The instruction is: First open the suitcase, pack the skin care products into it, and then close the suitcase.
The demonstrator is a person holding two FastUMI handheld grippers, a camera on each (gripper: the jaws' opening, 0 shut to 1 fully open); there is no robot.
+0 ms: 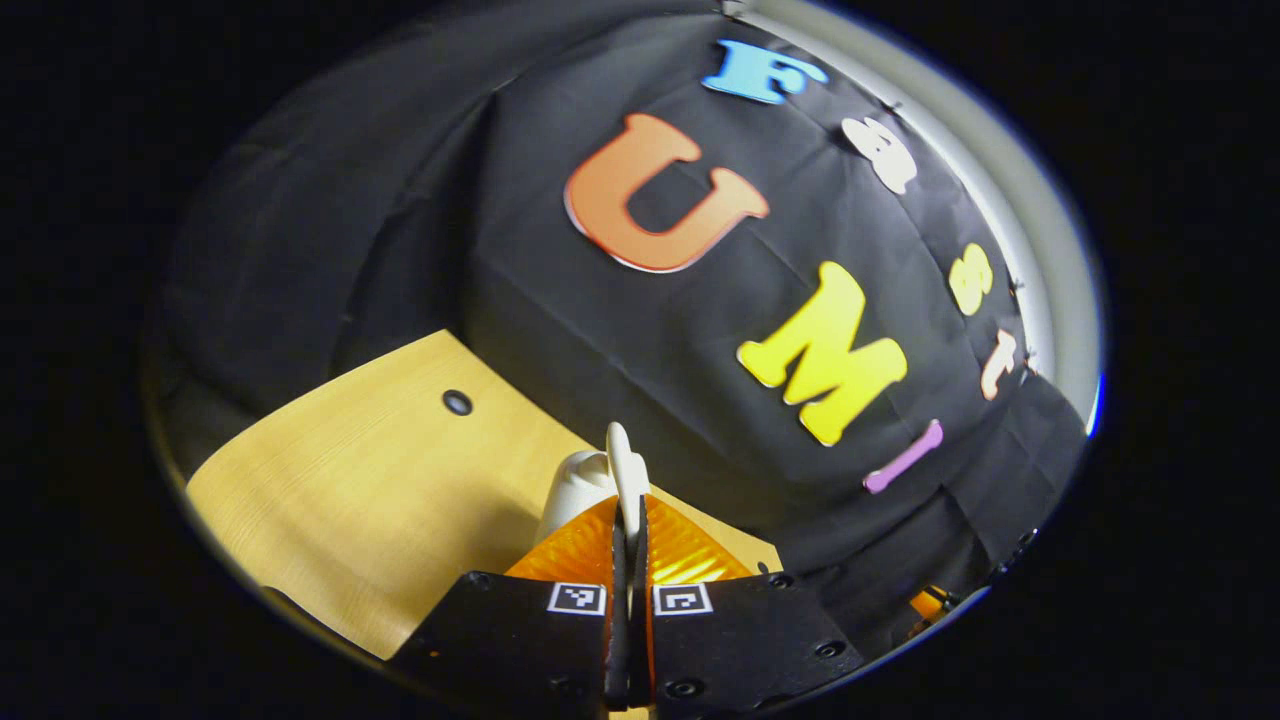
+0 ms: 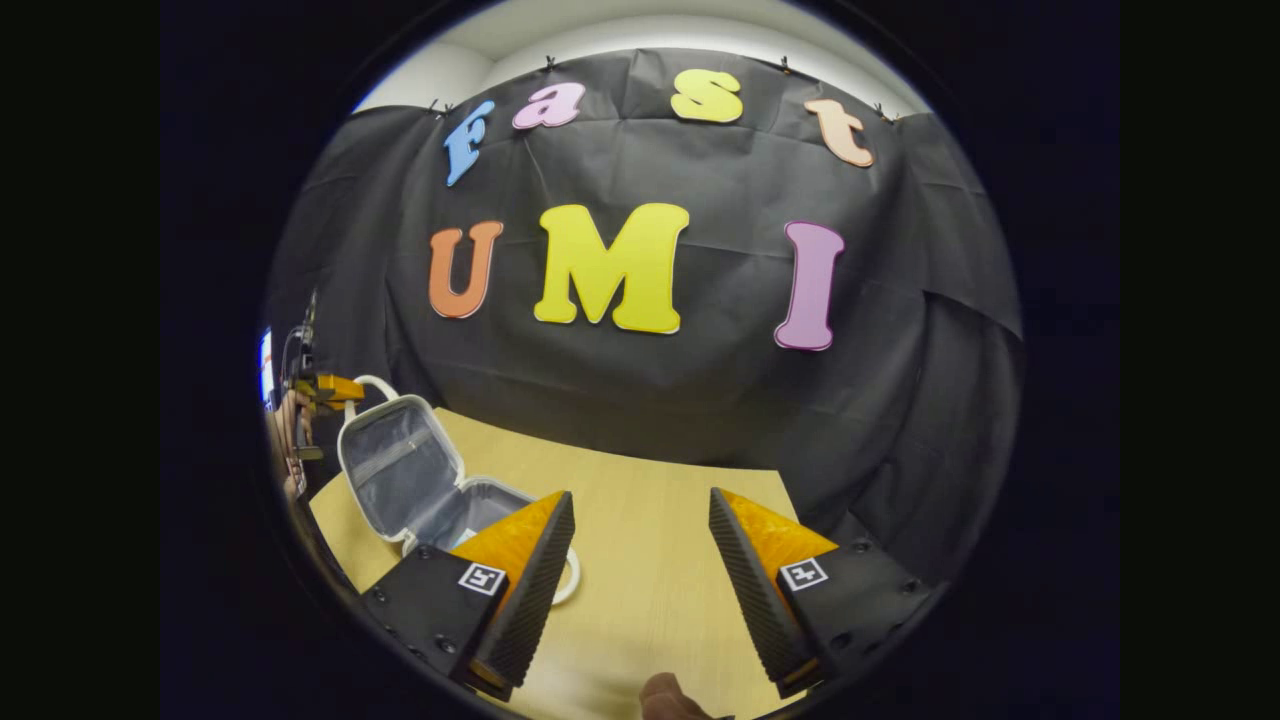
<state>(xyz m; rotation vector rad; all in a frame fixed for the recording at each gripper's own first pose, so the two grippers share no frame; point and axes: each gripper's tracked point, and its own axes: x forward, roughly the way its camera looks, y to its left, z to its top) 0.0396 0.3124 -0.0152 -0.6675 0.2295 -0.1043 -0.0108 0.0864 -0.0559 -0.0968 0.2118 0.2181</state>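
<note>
The left gripper [image 1: 627, 520] pinches the light, stiff suitcase [image 2: 405, 480] by its handle [image 1: 624, 462] (lid up), while the right gripper [image 2: 640, 560] gapes empty.

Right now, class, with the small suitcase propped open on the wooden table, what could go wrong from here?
1. The left gripper pinches only the thin white handle of the small white suitcase's raised lid; if that slips, the lid may drop shut.
2. The right gripper hangs open and holds nothing, close beside the suitcase's lower half; a careless sweep could nudge it across the light wooden table.
</note>
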